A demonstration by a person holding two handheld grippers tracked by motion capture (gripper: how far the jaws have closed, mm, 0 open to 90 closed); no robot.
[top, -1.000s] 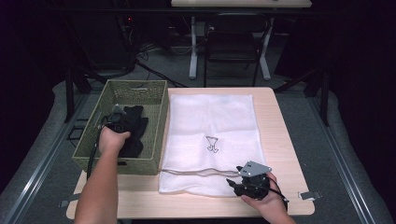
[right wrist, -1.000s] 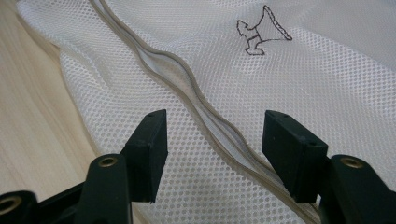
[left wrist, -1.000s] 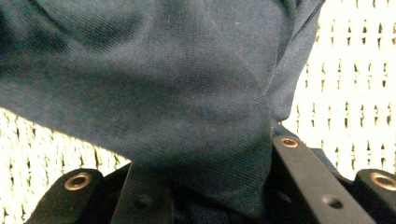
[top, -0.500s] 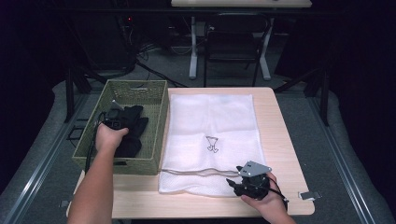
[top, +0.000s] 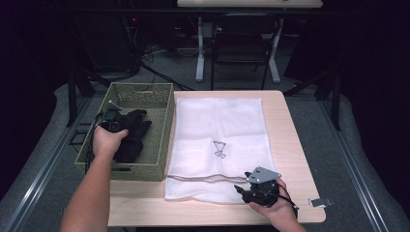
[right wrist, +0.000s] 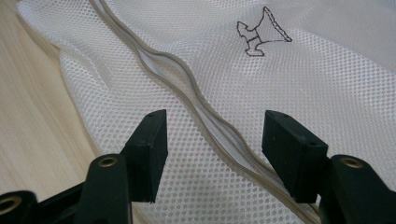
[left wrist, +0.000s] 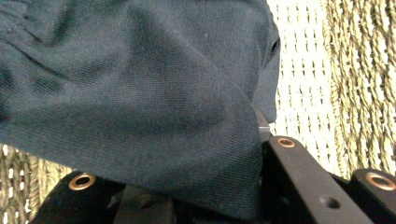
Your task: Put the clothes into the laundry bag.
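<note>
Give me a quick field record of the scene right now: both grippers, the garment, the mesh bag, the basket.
left gripper: jaws shut on the dark cloth garment, inside the basket
dark cloth garment: bunched, partly resting in the basket
woven green basket: at the table's left edge, beside the bag
white mesh laundry bag: flat on the light wooden table, small dark emblem at centre
zipper seam: wavy, runs between the right jaws
right gripper: jaws open, over the bag's near edge

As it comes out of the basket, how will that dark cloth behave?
Probably floppy: the dark cloth drapes in soft folds over the left claw. Likely light for its bulk, being thin knit. It may snag on the woven basket.
</note>
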